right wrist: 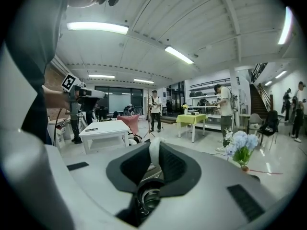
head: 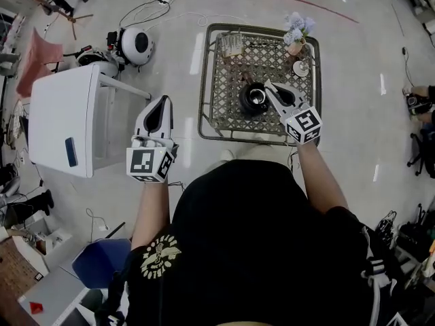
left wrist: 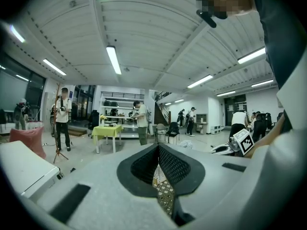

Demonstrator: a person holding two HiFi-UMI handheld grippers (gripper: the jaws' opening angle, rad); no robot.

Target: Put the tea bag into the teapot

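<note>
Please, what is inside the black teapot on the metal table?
The teapot is open. A shiny metal inside shows, with no tea bag visible in it. Its bottom cannot be made out. The tea bag is between the right gripper's jaws, over the pot.

teapot black, tea bag white. table: dark metal, diamond lattice pattern. left gripper, right gripper light grey, black-and-white square markers. flowers pale blue. side table white.
</note>
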